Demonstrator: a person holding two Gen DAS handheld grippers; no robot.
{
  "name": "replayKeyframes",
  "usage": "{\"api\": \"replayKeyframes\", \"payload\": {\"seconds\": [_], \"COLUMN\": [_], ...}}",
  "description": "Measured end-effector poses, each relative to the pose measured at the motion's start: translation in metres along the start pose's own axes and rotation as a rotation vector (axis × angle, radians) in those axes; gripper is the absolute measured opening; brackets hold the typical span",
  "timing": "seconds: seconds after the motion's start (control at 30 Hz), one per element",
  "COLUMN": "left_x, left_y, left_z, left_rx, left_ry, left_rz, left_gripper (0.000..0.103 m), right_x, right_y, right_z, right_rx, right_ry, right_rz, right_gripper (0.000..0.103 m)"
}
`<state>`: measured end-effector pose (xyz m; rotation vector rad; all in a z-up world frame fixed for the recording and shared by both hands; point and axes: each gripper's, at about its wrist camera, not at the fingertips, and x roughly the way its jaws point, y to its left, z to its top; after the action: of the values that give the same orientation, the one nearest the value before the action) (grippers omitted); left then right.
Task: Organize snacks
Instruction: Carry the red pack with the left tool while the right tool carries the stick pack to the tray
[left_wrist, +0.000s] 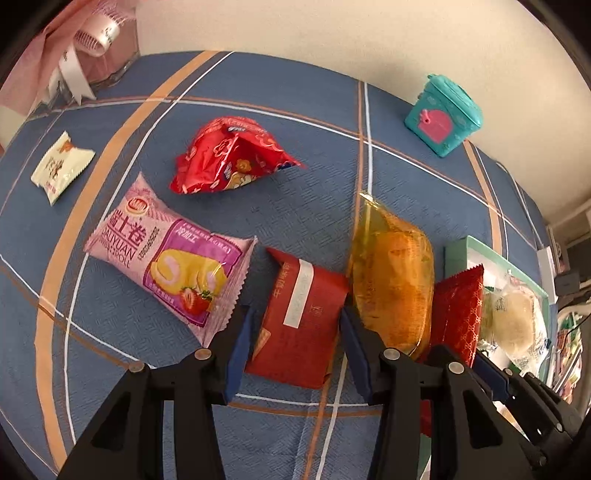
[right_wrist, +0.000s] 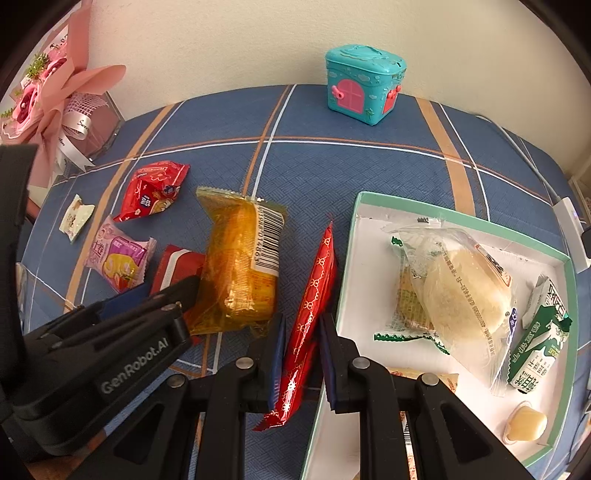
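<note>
- Straddling a dark red packet (left_wrist: 301, 325), the left gripper (left_wrist: 295, 332) is seen in the left wrist view with its blue-padded fingers (left_wrist: 240, 350) spread to either side of the packet; the pads lie just beside the wrapper edges, and whether they press it cannot be told, so the grasp is left undetermined.
- The right gripper (right_wrist: 303, 354) is shown clenched on a red patterned packet (right_wrist: 310, 321), which is held on edge between the pads, just beside the left wall of the mint-rimmed box (right_wrist: 461, 218).
- A yellow-wrapped cake (right_wrist: 240, 266) is laid at 11 o'clock from the right gripper, touching the dark red packet's right edge.
- A pink Swiss-roll packet (left_wrist: 166, 254) is placed at 10 o'clock from the left gripper; a crumpled red bag (left_wrist: 229, 158) lies at 11 o'clock, farther back, and a small cream packet (left_wrist: 61, 166) sits well apart toward 10 o'clock.
- Inside the box, a clear-wrapped bun (right_wrist: 465, 291), a green-edged cracker packet (right_wrist: 410, 302), a green milk carton (right_wrist: 543, 339) and a jelly cup (right_wrist: 524, 424) are contained.
- A teal house-shaped box (right_wrist: 364, 83) stands at 12 o'clock near the wall; a pink bouquet (right_wrist: 48, 99) is set at the far left corner of the blue plaid tablecloth (right_wrist: 332, 166).
</note>
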<state>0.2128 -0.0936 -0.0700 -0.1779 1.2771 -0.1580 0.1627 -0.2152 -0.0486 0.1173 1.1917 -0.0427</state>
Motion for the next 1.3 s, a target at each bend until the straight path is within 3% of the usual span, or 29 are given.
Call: {"api": "replayKeyframes", "payload": {"seconds": [0.23, 0.53, 0.67, 1.3], "left_x": [-0.005, 0.011, 0.009, -0.020], "left_y": [0.016, 0.005, 0.008, 0.015], "left_z": [-0.001, -0.004, -0.004, -0.001], "left_rx": [-0.055, -0.010, -0.028, -0.044], "left_ry": [-0.013, 0.011, 0.008, -0.049], "left_rz": [0.016, 0.056, 0.055, 0.027], "left_gripper": [0.050, 0.049, 0.043, 0.041], "right_x": [0.001, 0.006, 0.009, -0.001], "right_y": [-0.001, 0.000, -0.001, -0.006], "right_z": [0.000, 0.000, -0.001, 0.001], "right_rx": [-0.004, -0.011, -0.005, 0.012], "right_ry": [-0.001, -0.005, -0.002, -0.011], "right_rz": [0.005, 0.007, -0.002, 0.009], "right_gripper": [0.020, 0.020, 0.019, 0.011]}}
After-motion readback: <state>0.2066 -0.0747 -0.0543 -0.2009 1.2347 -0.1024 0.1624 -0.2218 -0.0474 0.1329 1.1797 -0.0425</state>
